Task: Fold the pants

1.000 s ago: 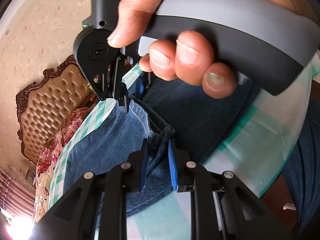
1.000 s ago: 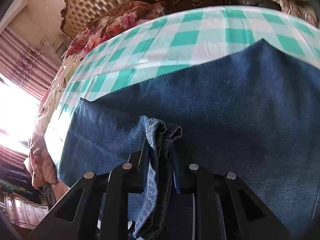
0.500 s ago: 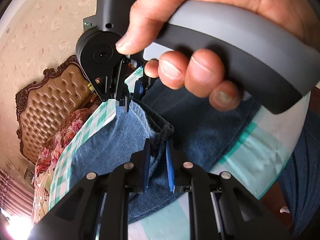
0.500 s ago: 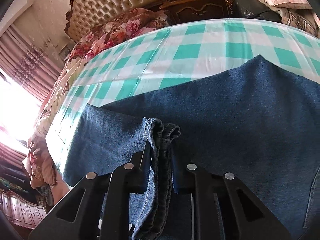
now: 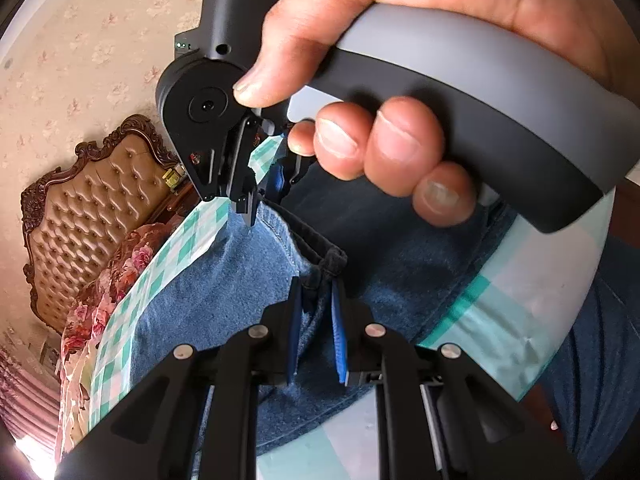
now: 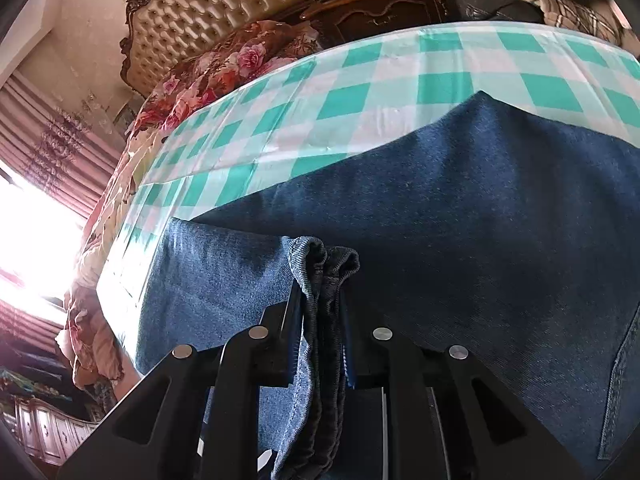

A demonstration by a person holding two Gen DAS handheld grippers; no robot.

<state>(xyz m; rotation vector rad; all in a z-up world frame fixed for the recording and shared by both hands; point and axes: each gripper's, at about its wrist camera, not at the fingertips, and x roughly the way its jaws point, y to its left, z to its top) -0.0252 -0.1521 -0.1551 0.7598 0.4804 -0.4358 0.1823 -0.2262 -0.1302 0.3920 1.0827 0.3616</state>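
a bunched denim hem of the pants (image 6: 326,280) is clamped between the fingers of the right gripper (image 6: 320,320). the rest is spread flat on a green checked tablecloth (image 6: 360,92).

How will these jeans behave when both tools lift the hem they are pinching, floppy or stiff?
Probably floppy: the jeans bunch into soft folds between the right tool. The left tool pinches the same hem edge, so the cloth between them may sag. Thick denim likely feels fairly heavy, and may slide easily on the glossy checked tablecloth.
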